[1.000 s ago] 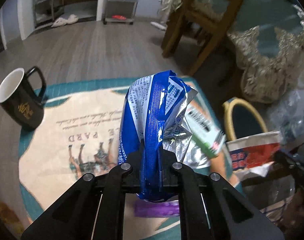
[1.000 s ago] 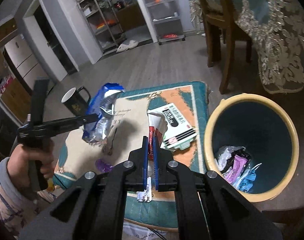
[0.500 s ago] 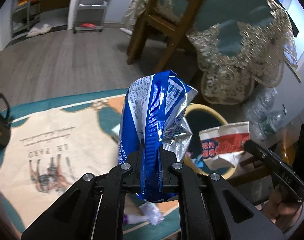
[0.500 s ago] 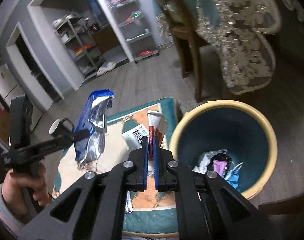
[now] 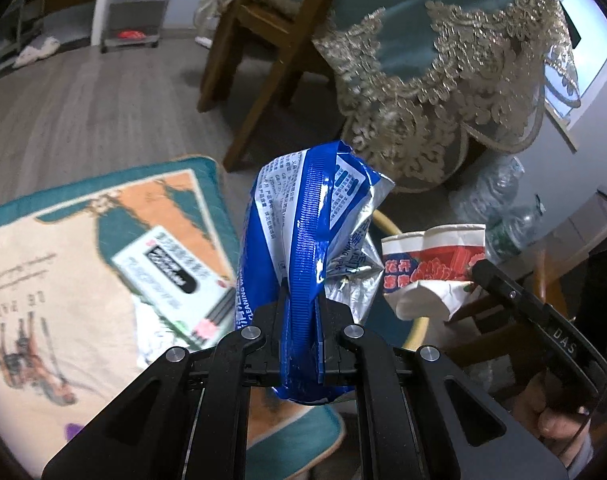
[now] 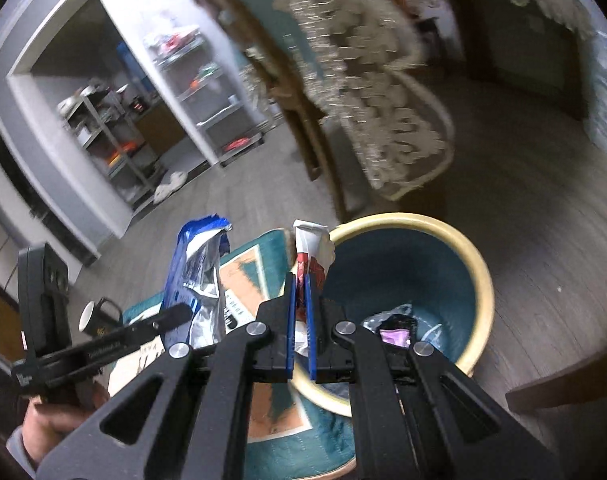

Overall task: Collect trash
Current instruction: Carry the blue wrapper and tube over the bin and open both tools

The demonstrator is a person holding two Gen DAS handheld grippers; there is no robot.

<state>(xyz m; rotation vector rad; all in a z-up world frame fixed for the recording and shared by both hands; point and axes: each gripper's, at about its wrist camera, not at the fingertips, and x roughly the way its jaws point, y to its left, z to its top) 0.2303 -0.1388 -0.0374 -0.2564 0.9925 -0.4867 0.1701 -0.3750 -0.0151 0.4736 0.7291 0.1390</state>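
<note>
Nearest, the left gripper (image 5: 302, 312) pinches a blue wrapper (image 5: 303, 232) by its crimped seam, so the bag stands up from the jaws, glossy blue outside and crinkled silver foil within. Holding it by that stiff ribbed strip looks sensible, since the rest is thin and slack. To its right, the right gripper (image 6: 300, 300) is pressed together on a crushed paper cup (image 5: 431, 268), white with a red printed band, flattened between the blue pads. Both pieces are carried in the air at about the same height, the cup just at the near rim of the trash bin (image 6: 479, 264) and the wrapper a little to the left of it, above the mat (image 5: 63, 264). I'd judge both are being brought over for dropping.

The bin is round, cream-rimmed and dark teal inside, with crumpled scraps already at the bottom. On the soft printed mat a flat white carton (image 5: 171, 276) lies waiting. A dark mug (image 6: 97, 316) sits further left. Beyond stand a wooden chair (image 5: 259, 40) and a lace-edged tablecloth (image 5: 443, 92).
</note>
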